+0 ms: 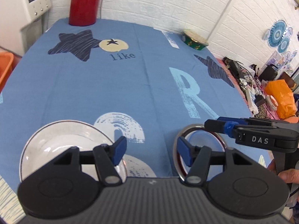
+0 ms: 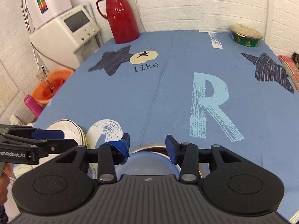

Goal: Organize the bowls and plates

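Both hand-held grippers empty: left hand-held gripper [image 1: 151, 152] wide, right hand-held gripper [image 2: 147, 146] narrower gap. White plates [image 1: 61, 140] near-left on bench [image 1: 130, 84], metal bowl [image 1: 198, 145] near-right. Step: pre-grasp. Next: pinch bowl rim squarely.

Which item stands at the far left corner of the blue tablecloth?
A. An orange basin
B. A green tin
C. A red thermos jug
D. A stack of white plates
C: the red thermos jug stands upright at the far left corner of the blue tablecloth, while the green tin sits at the far right corner.
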`<control>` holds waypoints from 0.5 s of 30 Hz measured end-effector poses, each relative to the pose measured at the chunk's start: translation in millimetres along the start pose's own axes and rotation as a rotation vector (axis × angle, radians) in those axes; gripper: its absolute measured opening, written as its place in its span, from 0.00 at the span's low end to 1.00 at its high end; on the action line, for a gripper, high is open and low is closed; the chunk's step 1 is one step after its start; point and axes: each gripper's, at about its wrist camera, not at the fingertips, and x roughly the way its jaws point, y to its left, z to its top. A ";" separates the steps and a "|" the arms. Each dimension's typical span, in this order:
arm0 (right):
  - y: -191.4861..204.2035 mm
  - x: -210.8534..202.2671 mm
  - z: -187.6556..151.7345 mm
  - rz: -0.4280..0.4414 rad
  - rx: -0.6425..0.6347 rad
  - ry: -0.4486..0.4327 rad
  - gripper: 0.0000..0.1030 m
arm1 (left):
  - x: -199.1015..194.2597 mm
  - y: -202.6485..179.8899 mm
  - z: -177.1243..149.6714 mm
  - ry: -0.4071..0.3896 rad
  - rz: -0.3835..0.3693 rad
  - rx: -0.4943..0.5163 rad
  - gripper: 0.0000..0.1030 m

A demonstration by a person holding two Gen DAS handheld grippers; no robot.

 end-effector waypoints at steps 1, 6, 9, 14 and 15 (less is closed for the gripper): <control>-2.9 -3.6 -3.9 0.007 0.011 -0.006 0.26 | -0.2 -2.7 -2.0 -0.001 -0.007 0.004 0.60; -20.4 -24.0 -30.2 0.035 0.075 -0.048 0.27 | 0.1 -12.3 -13.9 -0.024 -0.051 -0.003 0.62; -29.1 -34.6 -45.9 0.022 0.105 -0.079 0.27 | 3.6 -14.7 -20.9 -0.032 -0.056 -0.020 0.62; -46.0 -43.4 -65.1 -0.002 0.143 -0.094 0.28 | 18.3 -13.7 -20.5 -0.005 0.016 -0.009 0.62; -49.9 -45.2 -67.4 0.002 0.161 -0.101 0.28 | 22.0 -13.9 -19.7 0.002 0.037 0.012 0.62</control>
